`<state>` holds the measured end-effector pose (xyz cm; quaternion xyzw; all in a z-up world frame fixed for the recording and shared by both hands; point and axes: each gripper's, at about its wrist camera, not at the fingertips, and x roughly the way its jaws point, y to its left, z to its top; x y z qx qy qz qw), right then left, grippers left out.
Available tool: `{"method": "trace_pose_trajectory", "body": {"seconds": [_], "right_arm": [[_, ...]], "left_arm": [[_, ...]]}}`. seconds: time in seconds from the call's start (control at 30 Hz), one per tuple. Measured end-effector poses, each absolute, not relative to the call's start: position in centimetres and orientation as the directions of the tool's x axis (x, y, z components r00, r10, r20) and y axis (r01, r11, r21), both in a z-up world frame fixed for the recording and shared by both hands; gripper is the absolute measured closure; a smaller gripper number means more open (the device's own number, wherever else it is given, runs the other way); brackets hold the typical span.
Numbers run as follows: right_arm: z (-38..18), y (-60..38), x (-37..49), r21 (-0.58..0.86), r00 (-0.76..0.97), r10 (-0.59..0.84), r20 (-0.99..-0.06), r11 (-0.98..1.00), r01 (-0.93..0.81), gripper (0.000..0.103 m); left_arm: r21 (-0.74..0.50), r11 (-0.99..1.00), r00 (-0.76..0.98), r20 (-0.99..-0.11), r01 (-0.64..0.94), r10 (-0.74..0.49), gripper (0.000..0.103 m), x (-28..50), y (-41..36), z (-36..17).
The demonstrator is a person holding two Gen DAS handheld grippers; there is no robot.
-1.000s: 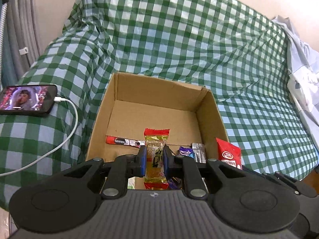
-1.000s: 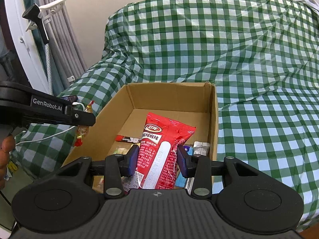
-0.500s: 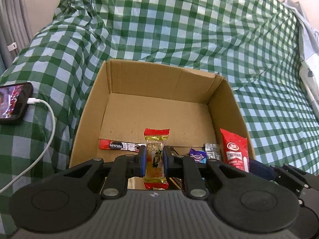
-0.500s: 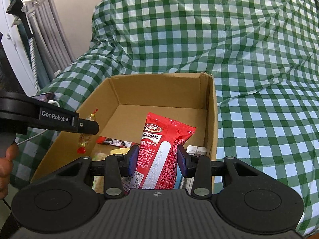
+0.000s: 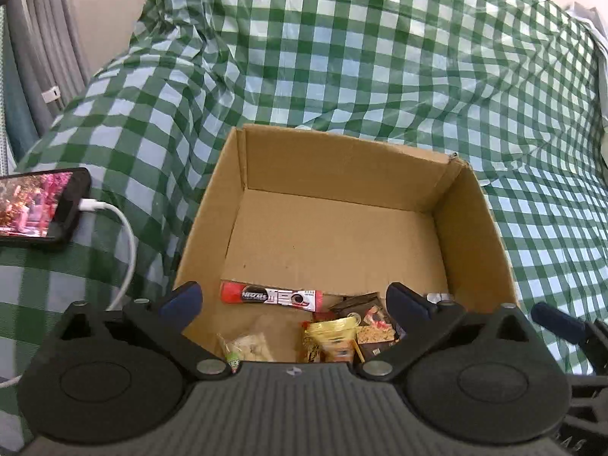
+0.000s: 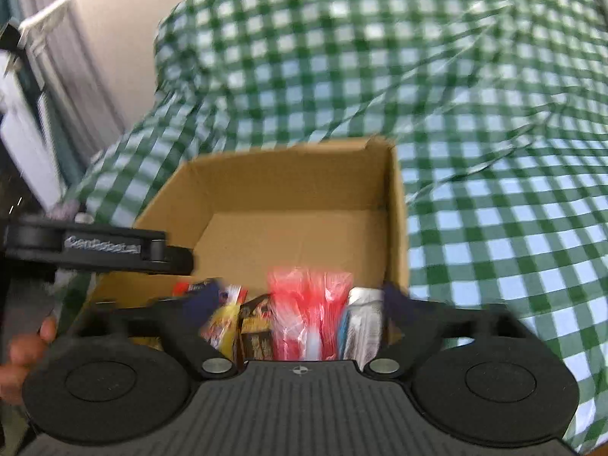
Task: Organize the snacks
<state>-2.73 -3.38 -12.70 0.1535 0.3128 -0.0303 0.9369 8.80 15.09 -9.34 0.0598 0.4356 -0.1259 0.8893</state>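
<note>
An open cardboard box (image 5: 342,174) sits on the green checked cloth; it also shows in the right wrist view (image 6: 395,220). My left gripper (image 5: 292,300) is open and empty above the box's near end. Below it lie a red Nescafe stick (image 5: 271,296), a yellow-wrapped snack (image 5: 334,336), a pale snack bag (image 5: 249,345) and dark packets (image 5: 364,309). My right gripper (image 6: 304,300) is open over the box's near right. A red snack bag (image 6: 307,307) lies blurred between its fingers, free of them, beside a yellow snack (image 6: 222,323) and a silver packet (image 6: 364,315).
A phone (image 5: 36,207) with a lit screen and a white cable (image 5: 127,250) lies left of the box. The left gripper's arm (image 6: 98,249) crosses the right wrist view at left. The right gripper's tip (image 5: 558,321) shows right of the box. Curtains hang at far left.
Both grippers have opened. The yellow-wrapped snack has dropped from the left gripper into the box. The red snack bag has left the right gripper's fingers and fallen into the box.
</note>
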Motion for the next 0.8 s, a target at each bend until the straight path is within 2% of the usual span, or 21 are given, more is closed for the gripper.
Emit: {"method": "trace_pose_trajectory", "body": {"seconds": [0.33, 0.8], "right_arm": [[-11.1, -1.9, -7.9, 0.259, 0.788, 0.025, -0.616, 0.951, 0.171, 0.001], [-8.9, 2.4, -17.2, 0.2, 0.809, -0.03, -0.588, 0.963, 0.181, 0.001]], "left_arm": [[0.057, 0.963, 0.541, -0.835, 0.265, -0.099, 0.0, 2.5, 17.1, -7.8], [0.097, 0.956, 0.571, -0.817, 0.278, -0.083, 0.0, -6.6, 20.5, -5.8]]}}
